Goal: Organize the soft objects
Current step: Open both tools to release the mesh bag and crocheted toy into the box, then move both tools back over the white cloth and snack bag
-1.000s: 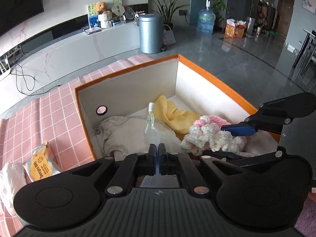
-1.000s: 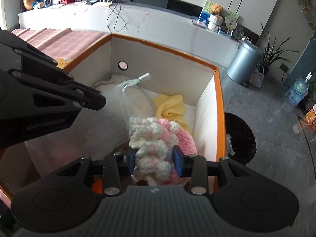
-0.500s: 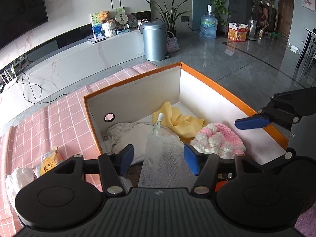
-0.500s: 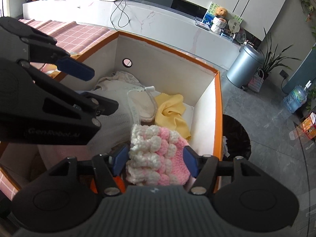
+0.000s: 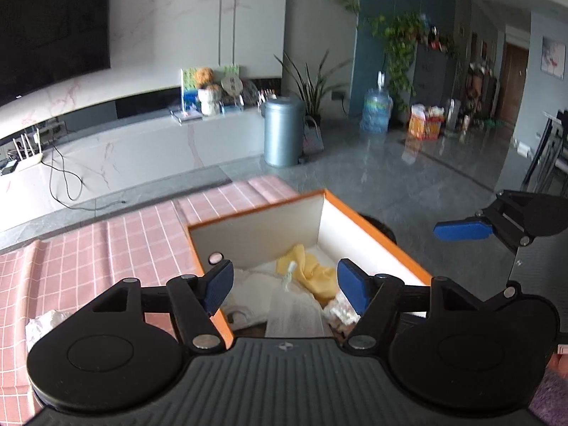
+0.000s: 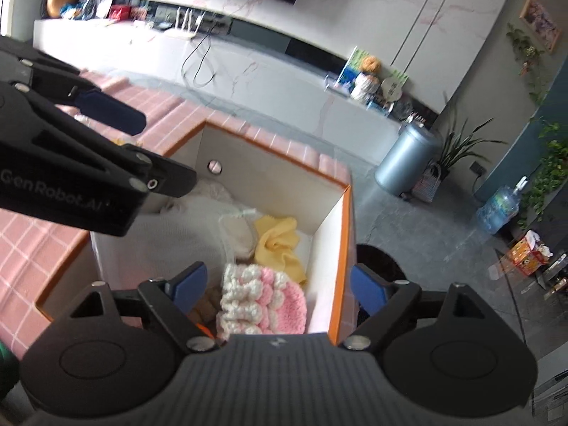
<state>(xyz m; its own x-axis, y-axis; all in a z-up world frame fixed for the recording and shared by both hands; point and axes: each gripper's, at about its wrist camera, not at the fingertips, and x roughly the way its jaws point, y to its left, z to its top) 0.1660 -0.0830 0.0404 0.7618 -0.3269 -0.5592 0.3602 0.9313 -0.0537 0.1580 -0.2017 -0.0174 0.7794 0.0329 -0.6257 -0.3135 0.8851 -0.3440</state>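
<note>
I had both tongs released, jaws just opened, nothing btwn them: left tongs [image 5: 285, 289] over the mesh bag [image 5: 296, 314], right tongs [image 6: 277, 284] over the pink-white crochet piece [image 6: 262, 301]. Both lay inside the orange box [image 6: 342, 234], yellow cloth [image 6: 278, 239] further back.

Around you: a living room with a grey polished floor [image 5: 419, 174] that throws back pale reflections. A long white marble-veined bench [image 5: 149, 149] runs under a dark wall-mounted screen [image 5: 49, 25]. On the bench, a router [image 6: 184, 25] with trailing cables, and small plush figures [image 5: 207, 94] before a picture card. A grey metal bin [image 5: 284, 131] stands at the bench end, a leafy potted plant [image 5: 312, 85] just beside it. A water jug [image 5: 378, 110] stands against the blue-grey wall [image 5: 376, 35]. A wooden door [image 5: 511, 81] shows at far right. Light is soft, even daylight.
</note>
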